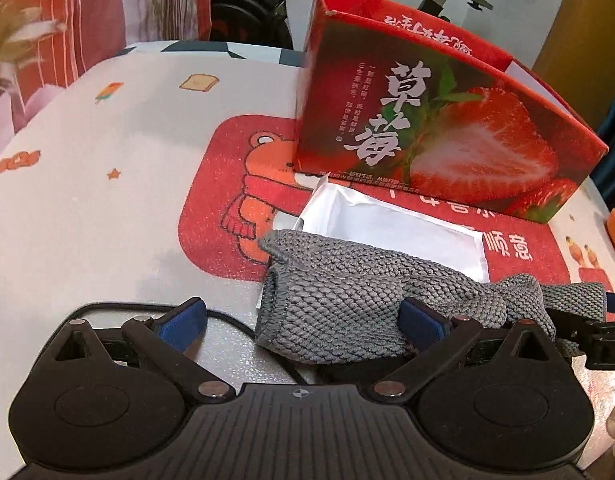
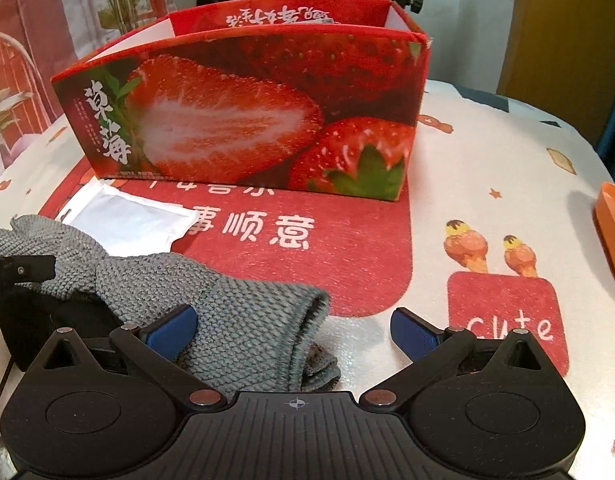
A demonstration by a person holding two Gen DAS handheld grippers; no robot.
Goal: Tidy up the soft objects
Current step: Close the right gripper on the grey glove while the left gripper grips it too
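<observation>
A grey knitted cloth (image 1: 339, 300) lies crumpled on the printed tablecloth, partly over a flat white packet (image 1: 387, 228). My left gripper (image 1: 301, 322) is open, and the cloth fills the right half of its gap and covers its right blue pad. My right gripper (image 2: 293, 332) is also open, with the cloth's (image 2: 227, 300) folded end against its left pad. An open red strawberry box (image 2: 247, 112) stands just behind the white packet (image 2: 123, 220). The box (image 1: 427, 120) sits at the upper right in the left wrist view.
An orange tray (image 2: 611, 232) pokes in at the right edge of the table. A black cable (image 1: 227, 322) runs beside the left finger. Behind the table are a patterned curtain, a plant and an exercise bike. The tablecloth (image 2: 487, 152) is bare right of the box.
</observation>
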